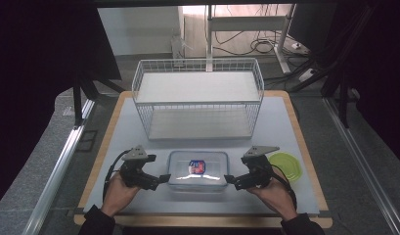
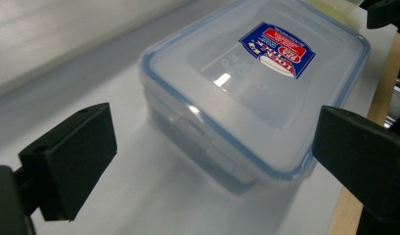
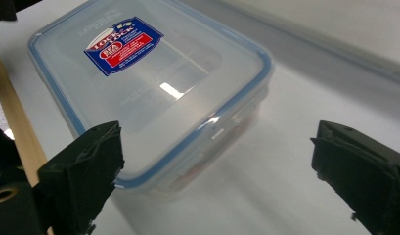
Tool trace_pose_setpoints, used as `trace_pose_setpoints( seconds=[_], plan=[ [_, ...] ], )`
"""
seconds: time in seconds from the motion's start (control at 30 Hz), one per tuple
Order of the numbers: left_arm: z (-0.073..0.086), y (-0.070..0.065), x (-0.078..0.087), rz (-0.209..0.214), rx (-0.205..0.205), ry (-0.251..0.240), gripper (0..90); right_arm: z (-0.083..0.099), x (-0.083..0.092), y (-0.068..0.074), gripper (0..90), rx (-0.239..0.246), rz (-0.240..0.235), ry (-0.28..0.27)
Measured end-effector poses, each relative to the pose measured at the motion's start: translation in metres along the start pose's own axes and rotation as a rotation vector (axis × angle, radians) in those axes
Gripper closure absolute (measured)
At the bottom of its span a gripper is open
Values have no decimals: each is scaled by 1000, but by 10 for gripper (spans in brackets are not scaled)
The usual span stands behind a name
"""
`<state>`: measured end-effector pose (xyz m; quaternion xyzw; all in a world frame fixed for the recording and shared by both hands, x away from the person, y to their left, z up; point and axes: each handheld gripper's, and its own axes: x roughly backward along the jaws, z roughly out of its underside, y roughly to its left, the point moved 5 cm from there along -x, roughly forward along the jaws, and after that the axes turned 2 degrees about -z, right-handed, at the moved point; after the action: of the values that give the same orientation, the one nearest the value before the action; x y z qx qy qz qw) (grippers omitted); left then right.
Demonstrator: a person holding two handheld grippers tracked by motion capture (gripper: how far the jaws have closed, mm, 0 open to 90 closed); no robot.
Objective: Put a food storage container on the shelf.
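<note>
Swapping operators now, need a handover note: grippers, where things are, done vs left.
Left gripper: open, at the left short end of the clear lidded container, not gripping.
Right gripper: open, at the container's right end, not gripping.
The container sits on the table near the front edge, lid on. The white wire basket stands behind it; a green lid lies to its right.
Done: both grippers lined up. Left: close on the container and likely move it, perhaps to the basket.

Dim dark surroundings, overhead glare on the container lid (image 2: pixel 256 83), blurred backgrounds, soft shadows
</note>
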<state>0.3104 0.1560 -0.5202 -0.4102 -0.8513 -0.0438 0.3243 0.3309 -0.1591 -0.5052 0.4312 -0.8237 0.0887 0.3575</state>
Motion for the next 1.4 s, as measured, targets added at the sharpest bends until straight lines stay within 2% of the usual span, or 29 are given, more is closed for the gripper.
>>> trace_pose_setpoints(
  seconds=[0.07,0.1,0.13,0.2,0.23,0.27,0.3,0.33,0.4,0.43,0.47,0.5,0.53,0.57,0.63,0.67,0.77,0.87,0.97,1.0,1.03,1.13,1.2,1.23,1.27,1.3,1.4],
  plan=[
    [0,1,-7,17,2,19,22,-1,-7,2,40,-34,-31,23],
    [0,3,-14,47,25,32,24,-2,-9,3,41,-35,-42,30],
    [0,3,-14,47,25,32,26,-2,-9,3,41,-35,-42,30],
    [-1,4,-20,74,37,46,29,-3,-12,4,50,-43,-52,39],
    [-1,4,-23,89,38,58,32,-4,-17,4,69,-74,-87,45],
    [-1,4,-27,102,36,69,32,-4,-17,4,69,-74,-87,45],
    [-1,3,-31,120,27,93,0,-3,-24,3,71,-104,-122,62],
    [-1,2,-34,126,30,104,0,-3,-24,3,71,-104,-122,62],
    [-2,6,-36,141,45,102,0,-1,-30,2,62,-130,-142,83],
    [-1,7,-37,161,54,108,0,-1,-36,1,64,-179,-195,91],
    [-1,7,-42,203,79,111,0,-1,-38,0,64,-202,-208,91],
    [-1,7,-42,203,79,111,0,-1,-38,0,64,-202,-208,91],
    [-1,7,-44,217,98,113,0,-1,-40,0,64,-217,-225,94],
    [-1,8,-45,221,109,113,0,-1,-42,0,56,-231,-238,100],
    [0,7,-43,217,97,121,0,-1,-43,-1,69,-258,-247,105],
    [0,6,-43,214,96,126,0,-1,-40,-1,107,-261,-245,111],
    [1,2,-40,215,113,158,7,-1,-36,1,152,-249,-233,114],
    [3,-1,-33,209,105,169,66,1,-29,4,203,-242,-232,120],
    [6,-7,-26,186,80,153,99,3,-25,7,237,-229,-231,123],
    [7,-9,-24,179,81,147,125,4,-22,9,264,-222,-231,117],
    [8,-10,-21,173,75,137,174,6,-17,9,331,-234,-234,98],
    [13,-14,-14,166,72,115,214,7,-13,9,386,-238,-246,82],
    [14,-16,-11,164,82,99,246,8,-9,8,425,-246,-255,71],
    [16,-14,-5,177,119,73,319,8,-7,9,459,-255,-262,59],
    [17,-13,-3,186,132,60,359,9,-6,9,474,-256,-267,56],
    [17,-13,-3,186,132,60,392,9,-4,9,489,-259,-271,54],
    [19,-15,1,185,140,45,415,10,-2,11,500,-264,-269,54]
  ],
)
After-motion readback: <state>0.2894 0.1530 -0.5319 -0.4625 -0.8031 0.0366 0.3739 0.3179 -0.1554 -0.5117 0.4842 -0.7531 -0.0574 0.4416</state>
